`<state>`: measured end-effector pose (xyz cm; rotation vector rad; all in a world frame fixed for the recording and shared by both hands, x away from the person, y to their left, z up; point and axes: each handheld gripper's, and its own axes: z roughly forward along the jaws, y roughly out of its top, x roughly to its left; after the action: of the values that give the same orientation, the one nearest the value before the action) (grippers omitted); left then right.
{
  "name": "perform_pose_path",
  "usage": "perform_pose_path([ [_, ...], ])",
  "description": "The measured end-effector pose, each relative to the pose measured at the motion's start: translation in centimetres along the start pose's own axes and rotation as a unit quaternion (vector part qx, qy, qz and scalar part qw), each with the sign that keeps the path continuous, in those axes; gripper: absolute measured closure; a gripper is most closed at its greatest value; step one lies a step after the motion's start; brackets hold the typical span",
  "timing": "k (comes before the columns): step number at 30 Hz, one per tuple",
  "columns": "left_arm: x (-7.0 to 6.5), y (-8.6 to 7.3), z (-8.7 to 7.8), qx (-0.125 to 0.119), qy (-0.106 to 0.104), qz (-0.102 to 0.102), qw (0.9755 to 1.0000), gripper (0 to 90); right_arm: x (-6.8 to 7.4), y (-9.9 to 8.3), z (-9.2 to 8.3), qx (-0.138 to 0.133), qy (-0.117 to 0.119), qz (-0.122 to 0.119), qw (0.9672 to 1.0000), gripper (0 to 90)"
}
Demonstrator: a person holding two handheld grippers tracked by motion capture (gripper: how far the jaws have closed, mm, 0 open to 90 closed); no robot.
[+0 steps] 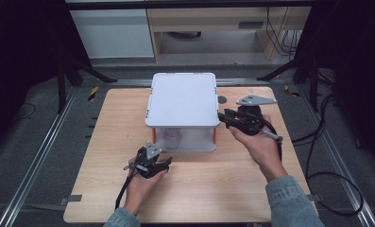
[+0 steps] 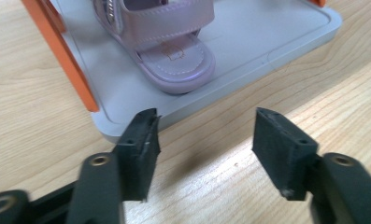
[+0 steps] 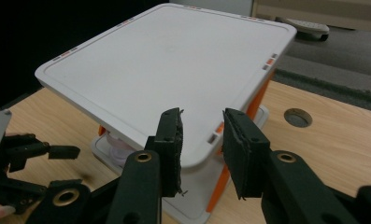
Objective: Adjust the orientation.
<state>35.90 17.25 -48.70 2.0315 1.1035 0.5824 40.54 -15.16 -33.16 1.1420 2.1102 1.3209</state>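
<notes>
The wooden table [image 1: 208,189] carries a white box [image 1: 183,99] at its far centre. Bare wood runs along the near half and down both sides of the box. A round hole [image 3: 297,117] is cut in the tabletop beyond the box's right corner.

The box has a flat white lid [image 3: 169,60], a grey base tray [image 2: 248,51] and orange corner posts [image 2: 61,56]. Its near side is open between the posts.

A pale pink sandal [image 2: 171,44] lies on the base tray, inside the box. Its long axis runs front to back, and the rounded toe points toward the near edge of the tray. The toe stops just short of the tray's raised rim.

The left gripper [image 2: 204,140] sits low over the wood, just in front of the tray's near edge. Its jaws stand wide apart with nothing between them. The sandal toe lies just beyond them, not touched.

The right gripper [image 3: 202,149] is at the lid's right near corner. Its jaws stand slightly apart, with nothing clamped. The corner edge lies close behind the gap.
</notes>
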Motion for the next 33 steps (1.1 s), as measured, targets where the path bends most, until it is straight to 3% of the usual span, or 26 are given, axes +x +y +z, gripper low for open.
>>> perform_pose_path([
  [3,0.6,-0.1,-0.7,-0.005,-0.008,-0.01,0.9999,30.4,-0.8,-1.1,-1.2,-0.006,-0.005,0.011,0.9999,66.2],
  [13,3.1,-1.3,-2.9,-0.006,0.004,-0.012,0.9999,19.0,-2.9,-4.5,-3.3,-0.009,-0.032,0.022,0.9992,64.4],
  [19,4.7,-3.0,-4.3,0.004,0.005,-0.015,0.9999,10.1,-3.8,-6.8,-3.6,0.012,-0.05,0.018,0.9985,62.6],
  [24,6.0,-3.9,-5.2,0.006,0.009,-0.033,0.9994,8.9,-4.6,-8.4,-3.7,0.026,-0.069,0.018,0.9971,61.2],
  [29,7.0,-4.5,-6.1,0.003,0.014,-0.038,0.9992,8.4,-5.6,-10.3,-3.6,0.046,-0.094,0.018,0.9944,60.2],
  [33,7.9,-4.9,-6.5,0.004,0.024,-0.053,0.9983,8.4,-6.3,-11.8,-3.1,0.066,-0.115,0.016,0.9911,61.2],
])
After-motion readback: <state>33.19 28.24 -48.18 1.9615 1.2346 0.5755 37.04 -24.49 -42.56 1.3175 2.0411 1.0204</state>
